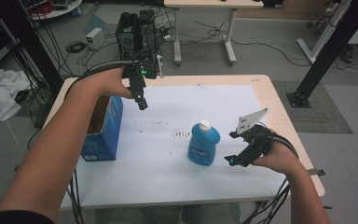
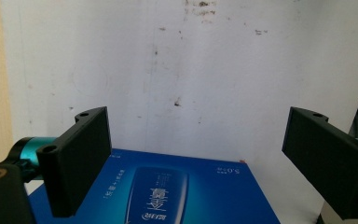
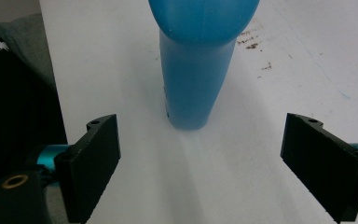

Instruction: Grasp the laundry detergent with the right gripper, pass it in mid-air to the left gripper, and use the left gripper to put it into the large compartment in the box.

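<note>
High view: overhead, facing forward-down across the whole tabletop [image 1: 261,93]. Left gripper view: steeply down, close over blue box [image 2: 168,196] at frame bottom. Right gripper view: low, level, near blue bottle [image 3: 196,70]; both shared with high view.

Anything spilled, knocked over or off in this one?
Nothing spilled or toppled: the blue bottle stands upright with its cap on, the blue box sits at the table's left edge. Only oddity: brown specks stain the white sheet near the bottle.
</note>
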The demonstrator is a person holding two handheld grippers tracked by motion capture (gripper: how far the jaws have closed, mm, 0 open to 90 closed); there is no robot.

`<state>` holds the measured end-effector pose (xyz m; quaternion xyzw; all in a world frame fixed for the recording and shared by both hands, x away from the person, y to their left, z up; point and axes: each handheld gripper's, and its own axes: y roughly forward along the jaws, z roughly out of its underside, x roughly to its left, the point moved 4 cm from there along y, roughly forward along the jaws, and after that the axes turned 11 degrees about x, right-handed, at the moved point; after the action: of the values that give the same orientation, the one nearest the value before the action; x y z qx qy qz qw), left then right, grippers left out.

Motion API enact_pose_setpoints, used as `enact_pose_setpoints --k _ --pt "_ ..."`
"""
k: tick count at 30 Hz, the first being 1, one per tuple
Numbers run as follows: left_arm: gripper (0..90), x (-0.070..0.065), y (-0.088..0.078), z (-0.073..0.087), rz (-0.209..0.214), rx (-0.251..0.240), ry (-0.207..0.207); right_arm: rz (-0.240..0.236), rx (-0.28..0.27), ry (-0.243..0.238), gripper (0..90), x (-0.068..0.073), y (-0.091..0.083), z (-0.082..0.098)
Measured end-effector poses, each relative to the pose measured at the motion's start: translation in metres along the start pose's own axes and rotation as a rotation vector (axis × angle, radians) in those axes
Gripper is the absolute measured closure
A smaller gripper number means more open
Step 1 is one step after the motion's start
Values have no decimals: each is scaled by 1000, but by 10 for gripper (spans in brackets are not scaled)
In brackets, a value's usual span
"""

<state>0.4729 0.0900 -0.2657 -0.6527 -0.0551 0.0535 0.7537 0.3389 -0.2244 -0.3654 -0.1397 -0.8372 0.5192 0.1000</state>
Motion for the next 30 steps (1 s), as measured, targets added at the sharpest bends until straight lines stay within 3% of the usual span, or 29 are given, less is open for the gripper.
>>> enact_pose_setpoints --k 9,27,30 --pt "80 -1 0 2 -4 1 -2 -5 -14 19 110 -1 9 1" --pt "80 -2 0 5 -9 2 -2 -26 -49 -14 110 -4 36 -7" --pt "80 -2 0 6 -8 3 -3 -30 -46 -1 110 -3 39 -8"
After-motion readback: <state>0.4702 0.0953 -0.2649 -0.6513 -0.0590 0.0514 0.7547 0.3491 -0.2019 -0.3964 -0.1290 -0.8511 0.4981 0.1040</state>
